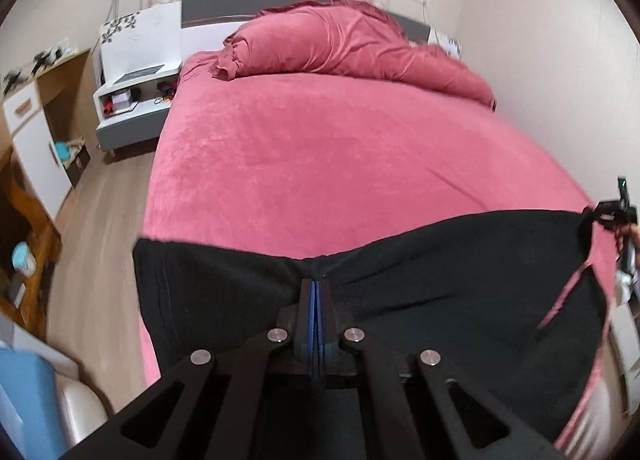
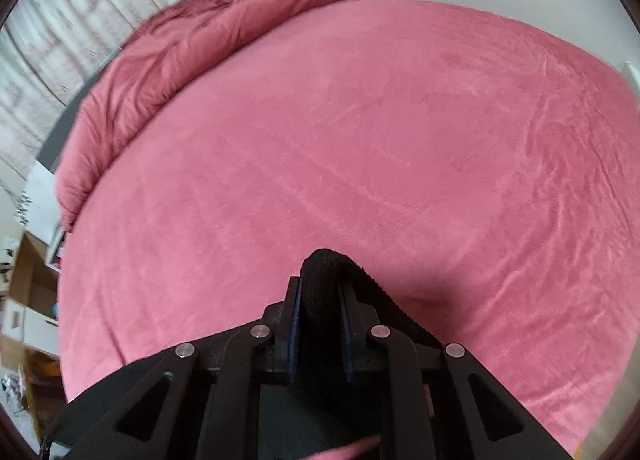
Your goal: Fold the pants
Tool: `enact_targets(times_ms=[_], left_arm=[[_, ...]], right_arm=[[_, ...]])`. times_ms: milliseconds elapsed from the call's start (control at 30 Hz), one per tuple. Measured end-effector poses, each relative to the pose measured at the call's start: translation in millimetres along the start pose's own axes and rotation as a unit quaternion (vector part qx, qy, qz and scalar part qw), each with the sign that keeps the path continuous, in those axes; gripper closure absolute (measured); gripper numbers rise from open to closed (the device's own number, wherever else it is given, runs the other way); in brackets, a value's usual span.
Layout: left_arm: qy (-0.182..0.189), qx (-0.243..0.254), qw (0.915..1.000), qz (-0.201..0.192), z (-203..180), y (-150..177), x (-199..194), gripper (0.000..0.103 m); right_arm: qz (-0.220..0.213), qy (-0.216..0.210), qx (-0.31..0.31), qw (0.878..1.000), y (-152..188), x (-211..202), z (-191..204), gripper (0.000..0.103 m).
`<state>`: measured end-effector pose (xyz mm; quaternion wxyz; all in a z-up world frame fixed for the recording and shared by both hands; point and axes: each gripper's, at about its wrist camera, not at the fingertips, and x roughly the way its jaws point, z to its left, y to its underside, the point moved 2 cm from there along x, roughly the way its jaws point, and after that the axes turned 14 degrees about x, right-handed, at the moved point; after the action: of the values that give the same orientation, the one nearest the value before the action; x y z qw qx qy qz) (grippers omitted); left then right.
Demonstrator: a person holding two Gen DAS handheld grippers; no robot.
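- The left gripper (image 1: 316,286) has its jaws pressed together on a pinch of the black pants (image 1: 440,284); fabric gathers into creases right at the fingertips.
- In the left wrist view the pants spread as a wide black sheet across the 6 o'clock part of the frame, over the near edge of the pink bed (image 1: 320,147).
- At 3 o'clock in that view the right gripper (image 1: 612,211) holds the far corner of the pants, where the cloth pulls to a point.
- In the right wrist view the right gripper (image 2: 320,292) is clamped on a thick rolled edge of the pants (image 2: 324,272), which bulges out above the blue pads (image 2: 297,324).
- A crumpled pink duvet (image 1: 344,39) lies at 12 o'clock along the headboard.
- A white nightstand (image 1: 132,71) stands at 10 o'clock beside the bed.
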<state>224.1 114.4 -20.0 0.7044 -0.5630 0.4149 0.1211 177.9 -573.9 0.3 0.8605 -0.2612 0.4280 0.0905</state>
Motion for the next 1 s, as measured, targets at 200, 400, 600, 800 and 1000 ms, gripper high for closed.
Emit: enact_targets(times_ms=[200, 400, 600, 800, 1000], left_arm=[[-0.001, -0.04, 0.999, -0.023, -20, 47, -34, 0.103], [0.011, -0.103, 0.9931, -0.055, -40, 106, -81, 0.103], [0.038, -0.187, 0.9806, -0.045, -49, 165, -100, 0.103], [0.027, -0.204, 0.9779, -0.035, -58, 190, -102, 0.099], [0.088, -0.32, 0.9406, -0.071, -47, 200, -111, 0.058]], right_arm=[[-0.005, -0.03, 0.031, 0.999, 13, -27, -42, 0.088], [-0.017, -0.053, 0.045, 0.997, 39, -59, -84, 0.088], [0.0, -0.073, 0.094, 0.993, 62, -59, -138, 0.088], [0.027, -0.045, 0.111, 0.992, 90, -50, -167, 0.074], [0.023, -0.068, 0.154, 0.986, 117, -74, -191, 0.045]])
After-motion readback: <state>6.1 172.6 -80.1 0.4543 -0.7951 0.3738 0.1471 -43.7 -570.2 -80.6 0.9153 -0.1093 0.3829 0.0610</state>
